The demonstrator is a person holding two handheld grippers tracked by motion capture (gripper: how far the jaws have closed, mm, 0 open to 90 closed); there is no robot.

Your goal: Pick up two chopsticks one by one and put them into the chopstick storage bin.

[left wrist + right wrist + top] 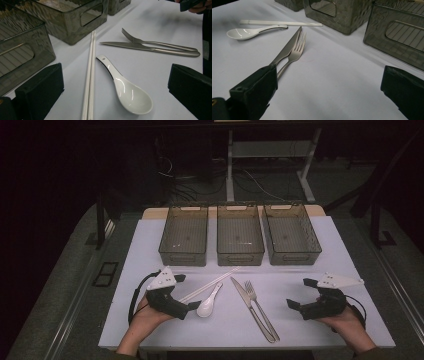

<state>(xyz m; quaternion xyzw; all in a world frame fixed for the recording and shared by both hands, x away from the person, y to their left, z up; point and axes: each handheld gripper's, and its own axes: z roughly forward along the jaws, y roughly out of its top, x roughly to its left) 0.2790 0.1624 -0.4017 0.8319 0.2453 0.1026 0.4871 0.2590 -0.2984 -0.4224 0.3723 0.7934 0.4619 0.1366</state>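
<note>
A white ceramic spoon (209, 303) (130, 95) (244, 32) lies beside a pair of white chopsticks (210, 284) (90, 75) on the white table. To their right a steel knife (250, 307) (287, 48) and fork (260, 307) (295, 53) lie side by side. My left gripper (187, 292) (116, 85) rests at the left, open, its jaws facing the spoon without touching it. At the right, my right gripper (301, 293) (329, 90) is open too, pointed at the knife and fork, with nothing between its jaws.
Three smoky transparent bins stand in a row at the back of the table: left (184, 236), middle (240, 236), right (291, 235). All three hold nothing. Bare white tabletop (300, 270) separates the bins from the cutlery. The table's front edge runs just below both hands.
</note>
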